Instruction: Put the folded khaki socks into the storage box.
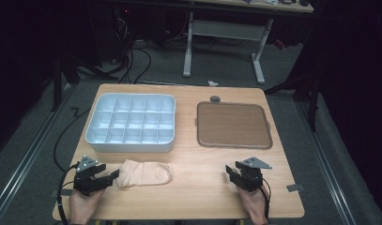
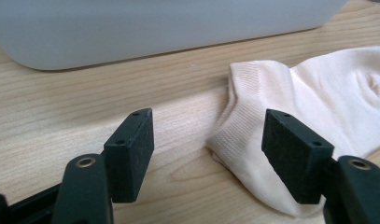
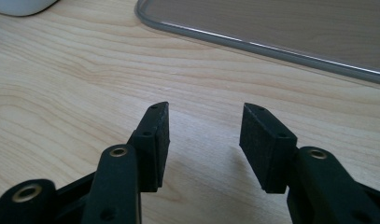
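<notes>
A pale peach ankle sock lies flat on the wooden table near its front left. My left gripper sits just left of the sock's cuff, low over the table. In the left gripper view the left gripper stands open, and the sock's ribbed cuff lies between the pads, which do not press on it. My right gripper rests at the front right, below the brown tray. Its jaws are open over bare wood with nothing between them.
A white compartment box with several empty cells stands at the back left. A brown tray with a grey rim lies at the back right. A small dark disc sits behind the tray. Cables and a desk frame are on the floor beyond.
</notes>
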A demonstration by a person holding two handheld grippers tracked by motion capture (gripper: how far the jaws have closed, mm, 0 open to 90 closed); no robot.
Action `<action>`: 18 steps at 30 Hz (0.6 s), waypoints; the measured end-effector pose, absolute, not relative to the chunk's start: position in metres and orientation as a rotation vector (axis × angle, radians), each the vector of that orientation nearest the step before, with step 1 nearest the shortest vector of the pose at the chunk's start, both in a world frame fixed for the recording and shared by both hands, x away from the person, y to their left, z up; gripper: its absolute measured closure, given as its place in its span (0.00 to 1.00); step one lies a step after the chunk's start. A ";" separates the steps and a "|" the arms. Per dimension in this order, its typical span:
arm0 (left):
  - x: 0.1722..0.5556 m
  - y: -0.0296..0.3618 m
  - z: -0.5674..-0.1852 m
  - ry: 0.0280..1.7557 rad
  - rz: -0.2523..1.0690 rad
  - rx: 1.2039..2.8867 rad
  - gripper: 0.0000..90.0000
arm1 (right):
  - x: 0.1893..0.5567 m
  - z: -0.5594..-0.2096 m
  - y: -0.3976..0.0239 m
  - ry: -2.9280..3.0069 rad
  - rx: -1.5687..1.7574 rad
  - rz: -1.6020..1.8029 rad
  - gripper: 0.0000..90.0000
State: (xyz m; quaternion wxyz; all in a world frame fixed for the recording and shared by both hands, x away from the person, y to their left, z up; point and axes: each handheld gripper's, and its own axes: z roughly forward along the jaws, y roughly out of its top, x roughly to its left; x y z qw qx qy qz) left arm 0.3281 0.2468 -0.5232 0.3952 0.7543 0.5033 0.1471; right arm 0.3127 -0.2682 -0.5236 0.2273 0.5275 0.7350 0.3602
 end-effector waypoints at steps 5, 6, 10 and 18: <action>0.325 0.244 -0.521 1.275 0.361 1.910 0.38 | 0.312 -0.523 -0.262 2.041 1.446 1.021 0.58; 0.325 0.243 -0.521 1.275 0.358 1.913 0.38 | 0.312 -0.524 -0.261 2.045 1.451 1.026 0.58; 0.324 0.239 -0.520 1.273 0.361 1.924 0.38 | 0.312 -0.525 -0.254 2.074 1.435 1.041 0.59; 0.325 0.229 -0.522 1.287 0.359 1.923 0.39 | 0.309 -0.520 -0.230 2.138 1.381 1.083 0.64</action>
